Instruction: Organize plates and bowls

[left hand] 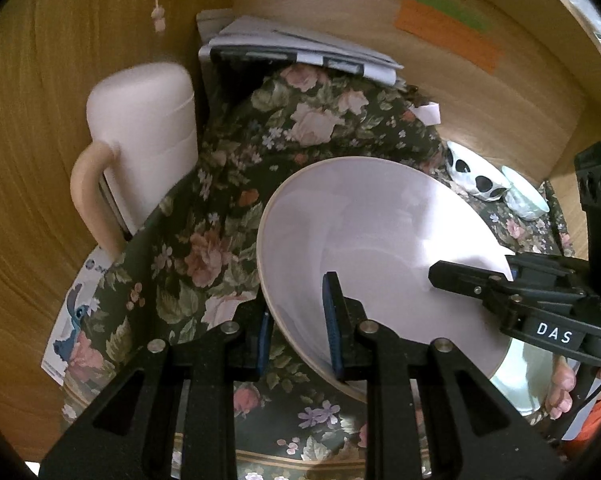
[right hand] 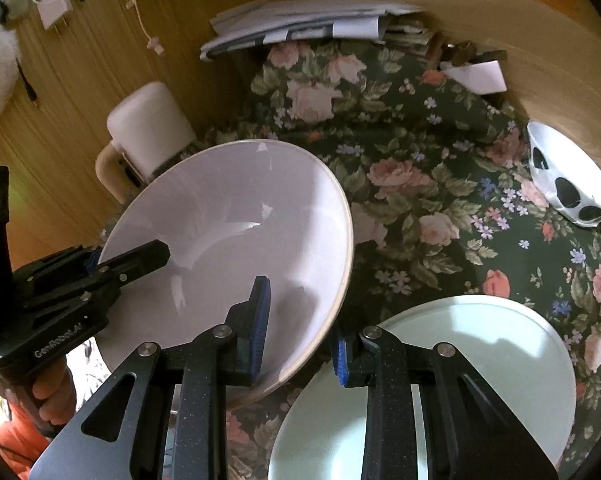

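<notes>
Together, two grippers hold one large white bowl (left hand: 372, 248) tilted above a surface covered by a dark floral cloth (left hand: 220, 216). Seen from the left wrist, the left gripper (left hand: 298, 320) straddles the bowl's near-left rim, one blue-padded finger (left hand: 332, 320) inside the bowl and the other outside; whether the pads press the wall I cannot tell. From the same view the right gripper (left hand: 496, 276) reaches in from the right edge and closes narrowly on the bowl's right rim, its upper finger lying over the inner face. From the right wrist, that gripper (right hand: 300, 340) has one pad inside the bowl (right hand: 236, 248) and one outside, the rim running between them, while the left gripper (right hand: 112, 264) clamps the opposite rim at the left. The bowl's open face tips toward the cameras. Below and to the right of the bowl, a pale green plate (right hand: 480, 360) lies flat on the cloth near the surface's front right edge. A white bowl with black spots (right hand: 568, 180) lies tipped on its side at the right edge, with a small pale green bowl (left hand: 526, 196) just beside it. A white jug (left hand: 140, 148) with a cream handle stands at the left edge against a wooden wall (left hand: 28, 160). Folded papers (right hand: 300, 24) sit stacked at the far edge.
</notes>
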### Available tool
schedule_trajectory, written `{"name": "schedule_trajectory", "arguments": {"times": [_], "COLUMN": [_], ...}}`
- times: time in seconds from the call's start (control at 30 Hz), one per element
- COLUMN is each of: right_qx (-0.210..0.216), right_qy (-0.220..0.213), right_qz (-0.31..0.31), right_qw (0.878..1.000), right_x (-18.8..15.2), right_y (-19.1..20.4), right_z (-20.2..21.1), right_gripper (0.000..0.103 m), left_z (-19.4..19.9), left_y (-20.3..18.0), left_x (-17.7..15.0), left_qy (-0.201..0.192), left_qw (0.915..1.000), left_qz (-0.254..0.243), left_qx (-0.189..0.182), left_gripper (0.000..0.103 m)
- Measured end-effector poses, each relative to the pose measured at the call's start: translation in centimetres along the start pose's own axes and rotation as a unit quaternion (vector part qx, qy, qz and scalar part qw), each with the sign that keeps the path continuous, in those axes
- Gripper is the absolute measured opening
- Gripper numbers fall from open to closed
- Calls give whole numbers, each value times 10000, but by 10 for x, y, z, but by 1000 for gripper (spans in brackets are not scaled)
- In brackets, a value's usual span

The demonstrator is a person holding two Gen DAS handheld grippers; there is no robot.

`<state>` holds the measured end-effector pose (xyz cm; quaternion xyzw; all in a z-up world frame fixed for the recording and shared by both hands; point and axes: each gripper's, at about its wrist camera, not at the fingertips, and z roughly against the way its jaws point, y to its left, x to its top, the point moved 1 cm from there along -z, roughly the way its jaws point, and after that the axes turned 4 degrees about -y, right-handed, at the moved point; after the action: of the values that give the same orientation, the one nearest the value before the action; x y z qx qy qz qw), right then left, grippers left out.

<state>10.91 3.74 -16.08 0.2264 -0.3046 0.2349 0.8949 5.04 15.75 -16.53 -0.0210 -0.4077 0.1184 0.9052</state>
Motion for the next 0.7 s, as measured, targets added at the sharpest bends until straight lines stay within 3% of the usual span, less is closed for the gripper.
{"name": "schedule_trajectory", "arguments": {"times": [0.4, 0.7], "right_qx": [1, -198], "right_qy": [286, -60], "right_qz": [-109, 25], "right_qw": [9995, 9998], "right_x": [1, 4], "right_y": [-6, -7], "right_z": [-22, -8], "right_gripper": [25, 27], "left_z": [-17, -19], "left_y": [9, 8], "left_x": [-7, -8], "left_qy": [275, 221], "left_qw": [9996, 9998], "left_qz": [116, 25], "left_qx": [0, -10], "left_gripper": [23, 23]}}
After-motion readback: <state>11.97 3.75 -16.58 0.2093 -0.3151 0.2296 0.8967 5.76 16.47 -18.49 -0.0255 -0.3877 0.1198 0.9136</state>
